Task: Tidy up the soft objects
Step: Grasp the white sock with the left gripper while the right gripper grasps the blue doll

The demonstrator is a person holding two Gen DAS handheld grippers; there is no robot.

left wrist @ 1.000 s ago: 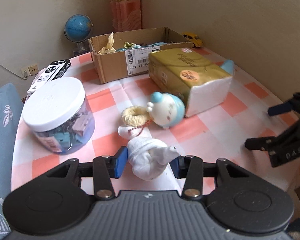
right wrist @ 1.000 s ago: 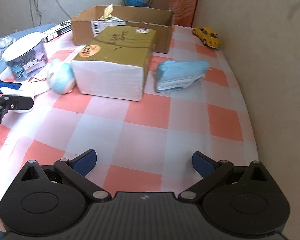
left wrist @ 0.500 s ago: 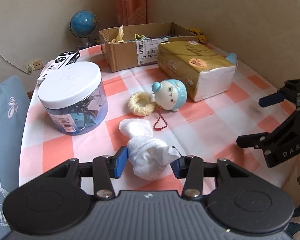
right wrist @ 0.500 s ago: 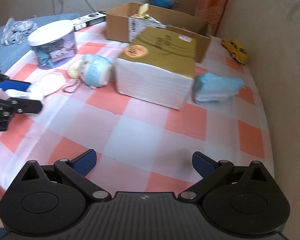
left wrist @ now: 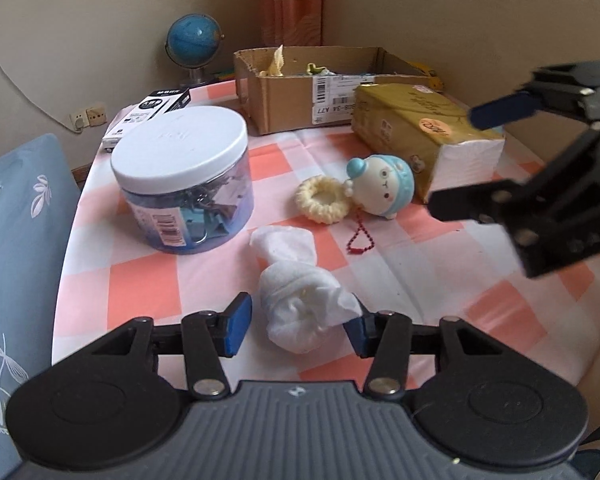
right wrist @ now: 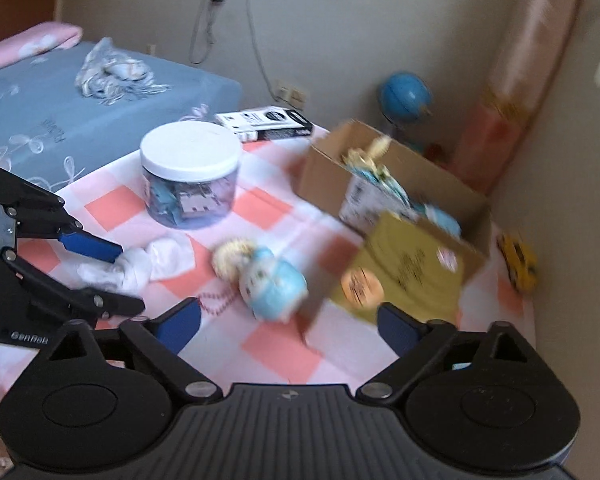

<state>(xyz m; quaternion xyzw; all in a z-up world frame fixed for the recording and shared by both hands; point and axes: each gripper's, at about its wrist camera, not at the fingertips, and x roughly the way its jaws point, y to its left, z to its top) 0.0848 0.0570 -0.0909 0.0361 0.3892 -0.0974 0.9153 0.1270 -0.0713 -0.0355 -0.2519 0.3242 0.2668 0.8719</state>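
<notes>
My left fingers [left wrist: 236, 322] have just eased apart around the white sock [left wrist: 300, 304], gripping nothing; my right gripper [right wrist: 288, 330], narrowing but wide and empty, hangs at three o'clock. Some soft items already sit in the box [left wrist: 284, 96] at twelve. Sock, scrunchie [left wrist: 322, 205] and plush [left wrist: 384, 186] remain on the table [left wrist: 148, 288]: much seems left.

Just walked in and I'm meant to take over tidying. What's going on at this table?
A person with a gripper in each hand is sorting soft things on the checked tablecloth. The left gripper sits around a white sock on the cloth; its jaws have just been opening and a gap shows at one pad. The right gripper is empty, its jaws narrowing while it swings toward the plush toy and yellow scrunchie. The cardboard box already holds a few items.
</notes>
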